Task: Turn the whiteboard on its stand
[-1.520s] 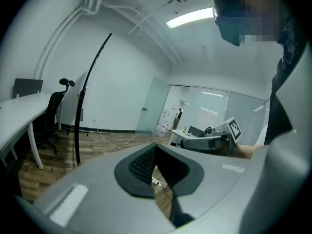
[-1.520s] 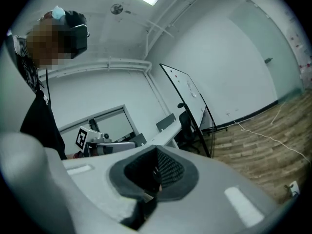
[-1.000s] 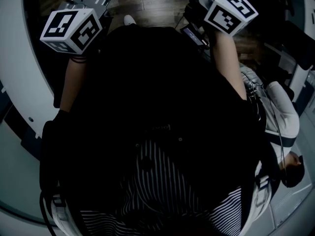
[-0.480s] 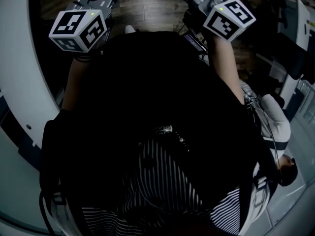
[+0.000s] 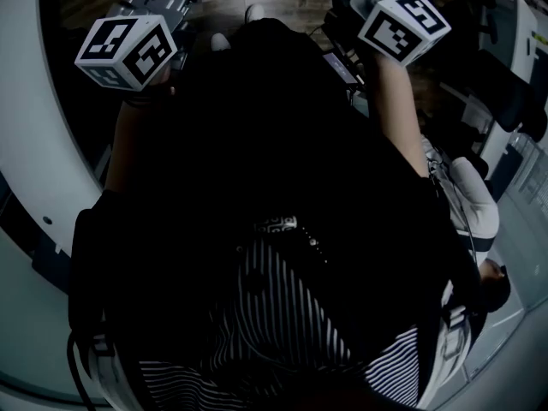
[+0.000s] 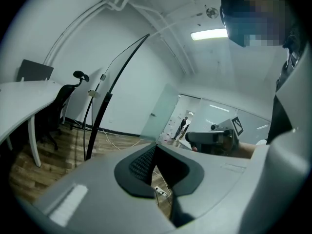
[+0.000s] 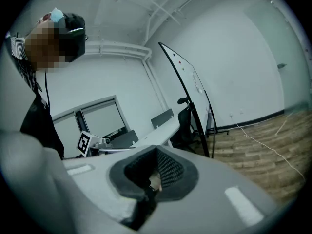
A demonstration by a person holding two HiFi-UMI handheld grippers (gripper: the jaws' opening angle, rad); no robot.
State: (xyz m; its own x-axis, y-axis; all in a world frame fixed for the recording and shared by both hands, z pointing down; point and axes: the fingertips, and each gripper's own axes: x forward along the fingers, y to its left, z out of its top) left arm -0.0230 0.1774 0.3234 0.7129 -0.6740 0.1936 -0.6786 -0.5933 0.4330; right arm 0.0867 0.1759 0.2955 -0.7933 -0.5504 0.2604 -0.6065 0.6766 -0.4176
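Observation:
The whiteboard point(image 7: 190, 79) stands on its black stand across the room, tilted, with small marks on its face. In the left gripper view the whiteboard point(image 6: 111, 84) shows nearly edge-on as a thin dark arc. Both grippers are held up in front of the person's chest, far from the board. My left gripper point(image 6: 163, 194) is shut with nothing in it; its marker cube point(image 5: 127, 51) shows at the head view's upper left. The right gripper point(image 7: 148, 189) is shut and empty too, with its cube point(image 5: 404, 26) at the upper right.
A white desk point(image 6: 24, 94) and a black office chair point(image 6: 63, 101) stand beside the whiteboard. Cables lie on the wooden floor point(image 7: 263, 145). Another person in a pale sleeve point(image 5: 475, 195) stands close on the right. Two figures point(image 6: 183, 126) stand far off by a doorway.
The two cubes have barely shifted. A shoe now shows further forward at the top of the head view, and the person on the right has drifted slightly.

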